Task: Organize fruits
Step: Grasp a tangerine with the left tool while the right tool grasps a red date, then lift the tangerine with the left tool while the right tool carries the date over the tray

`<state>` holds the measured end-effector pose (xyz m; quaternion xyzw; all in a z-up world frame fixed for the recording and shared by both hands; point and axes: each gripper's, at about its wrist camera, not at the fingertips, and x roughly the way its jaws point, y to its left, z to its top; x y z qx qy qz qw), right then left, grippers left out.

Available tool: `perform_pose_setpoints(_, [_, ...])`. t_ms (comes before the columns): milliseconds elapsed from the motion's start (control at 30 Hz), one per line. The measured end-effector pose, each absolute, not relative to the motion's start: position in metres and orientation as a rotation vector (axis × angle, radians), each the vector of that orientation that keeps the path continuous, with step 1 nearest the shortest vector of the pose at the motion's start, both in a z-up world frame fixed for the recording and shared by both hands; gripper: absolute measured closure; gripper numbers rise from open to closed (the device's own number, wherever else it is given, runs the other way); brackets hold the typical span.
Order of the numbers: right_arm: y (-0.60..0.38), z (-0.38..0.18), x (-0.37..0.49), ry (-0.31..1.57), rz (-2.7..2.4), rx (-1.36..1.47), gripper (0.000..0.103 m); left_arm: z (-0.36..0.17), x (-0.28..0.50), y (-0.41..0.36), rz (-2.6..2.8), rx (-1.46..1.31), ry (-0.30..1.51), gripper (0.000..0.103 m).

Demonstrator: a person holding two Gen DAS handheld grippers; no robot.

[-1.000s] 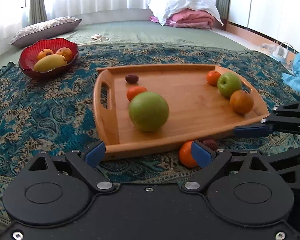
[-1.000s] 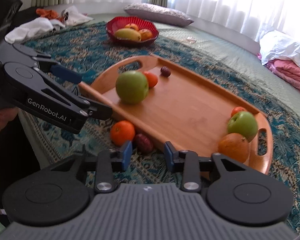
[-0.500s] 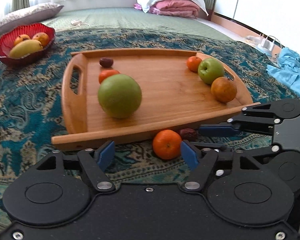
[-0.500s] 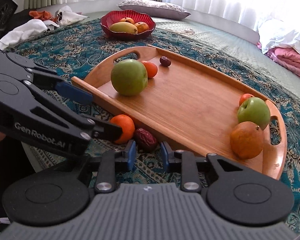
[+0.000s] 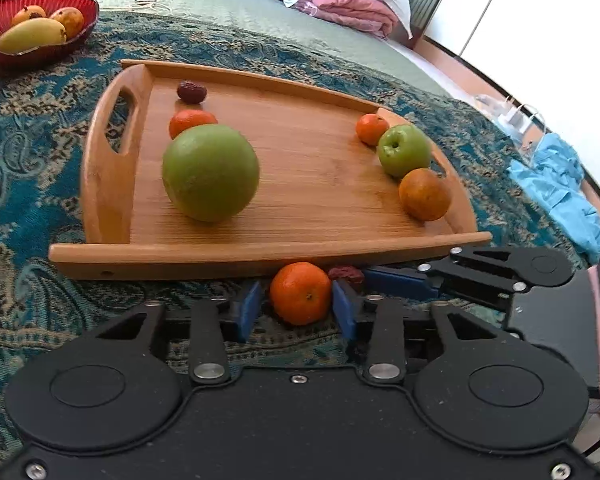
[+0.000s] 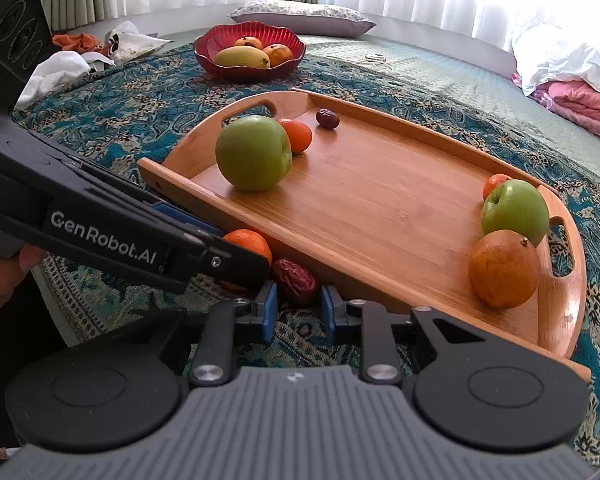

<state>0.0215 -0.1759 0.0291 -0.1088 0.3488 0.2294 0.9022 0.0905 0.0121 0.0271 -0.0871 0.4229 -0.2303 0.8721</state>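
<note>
A wooden tray (image 5: 320, 184) (image 6: 380, 208) lies on the patterned cloth. On it are a big green fruit (image 5: 210, 172) (image 6: 253, 153), a green apple (image 5: 404, 150) (image 6: 514, 210), oranges and a date (image 5: 191, 91). On the cloth by the tray's near edge lie a tangerine (image 5: 301, 298) (image 6: 249, 243) and a dried date (image 6: 295, 280) (image 5: 346, 272). My left gripper (image 5: 296, 306) is open with its pads on either side of the tangerine, the right pad touching it. My right gripper (image 6: 296, 312) is open with the dried date between its pads.
A red bowl (image 5: 40, 50) (image 6: 248, 56) with a mango and other fruits stands beyond the tray. Pillow, bedding and clothes lie at the far edges. A blue cloth (image 5: 560, 192) lies to the right.
Both grippers moved forward and narrowed. The left now brackets the tangerine and the right brackets the dried date.
</note>
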Motion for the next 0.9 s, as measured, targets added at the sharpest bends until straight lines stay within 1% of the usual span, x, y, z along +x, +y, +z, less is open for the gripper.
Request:
perform_pose_setpoints(200, [-0.178,0.03,0.02,0.718,0.464,-0.212,0.077,0.029,0.089,0.008,-0.469,-0.164,0.88,0.072])
perform_pose_setpoints(900, [-0.195,0.047,0.009,0.674,0.401,-0.156,0.077,0.051,0.074,0.001,-0.407,-0.062,0.795,0.072])
